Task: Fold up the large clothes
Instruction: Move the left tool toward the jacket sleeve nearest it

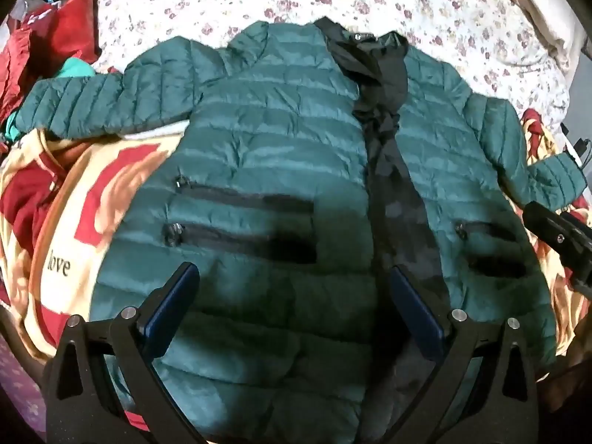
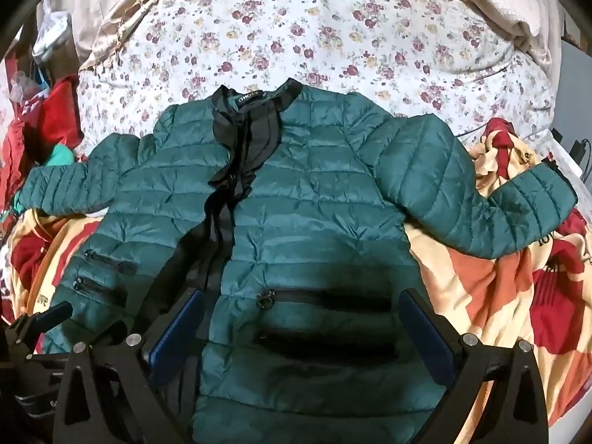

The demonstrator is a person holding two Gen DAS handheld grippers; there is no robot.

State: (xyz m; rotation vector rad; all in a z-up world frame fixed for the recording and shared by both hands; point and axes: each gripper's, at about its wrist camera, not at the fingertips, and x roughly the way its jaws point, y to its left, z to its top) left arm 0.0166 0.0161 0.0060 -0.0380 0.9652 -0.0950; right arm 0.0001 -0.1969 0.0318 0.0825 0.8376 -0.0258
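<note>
No fold made yet: I see the green jacket spread flat, sleeves out, on the bed's blanket. My left gripper and right gripper hover over its hem, jaws spread, empty.

On the cream and red blanket to my left I read the word "love" in dark letters. A small tag sewn inside the black collar of the green puffer jacket carries pale lettering, but it lies upside down and too blurred for me to make out. I can read nothing else.
</note>
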